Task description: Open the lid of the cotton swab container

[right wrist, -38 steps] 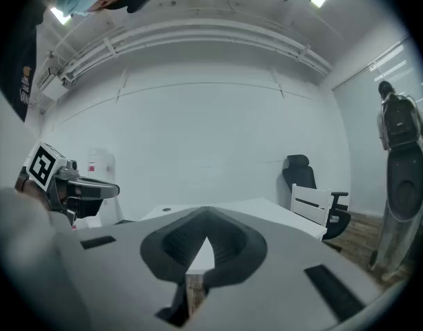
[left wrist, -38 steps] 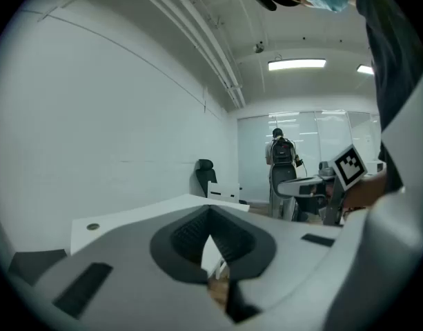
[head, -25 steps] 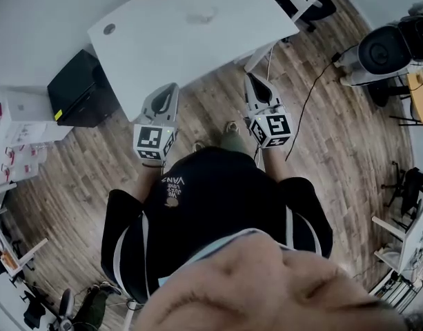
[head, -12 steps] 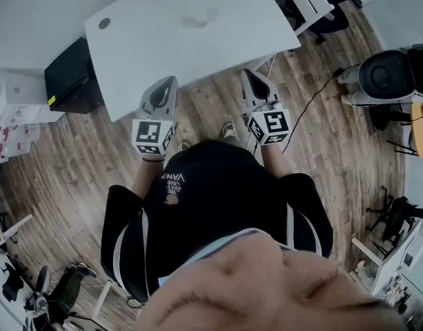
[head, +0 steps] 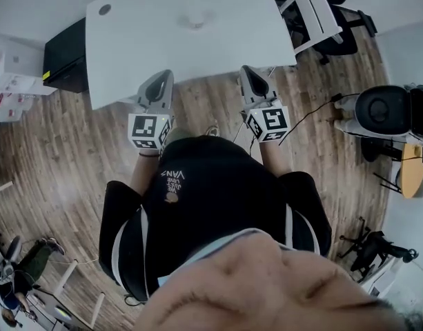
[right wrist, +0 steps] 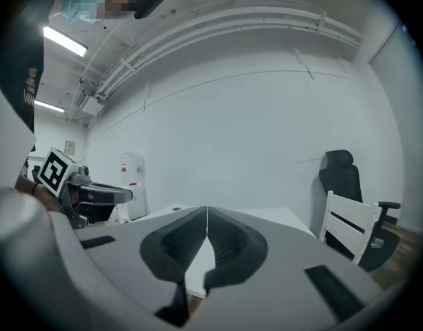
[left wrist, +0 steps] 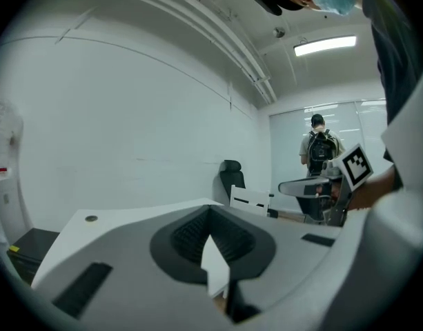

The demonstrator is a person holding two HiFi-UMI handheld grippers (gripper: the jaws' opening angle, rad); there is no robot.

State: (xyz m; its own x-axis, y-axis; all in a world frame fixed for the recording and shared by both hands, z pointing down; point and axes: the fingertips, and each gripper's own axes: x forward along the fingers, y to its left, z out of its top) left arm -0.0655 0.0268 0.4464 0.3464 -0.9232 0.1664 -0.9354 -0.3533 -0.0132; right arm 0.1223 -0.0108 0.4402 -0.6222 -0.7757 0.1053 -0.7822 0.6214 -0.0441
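Nothing's begun: the left hand-held gripper (head: 161, 83) and right hand-held gripper (head: 250, 81) are pressed together and empty, at the counter's (head: 128, 54) edge; a faint pale blob (head: 195, 23) there may be the cotton swab container

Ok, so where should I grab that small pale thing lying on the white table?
Likely across its narrower width, reaching in from the white table's near edge: the small pale thing lies mid-table, beyond the shut left gripper and right gripper, and looks slightly oblong. It's too small here to show a lid.
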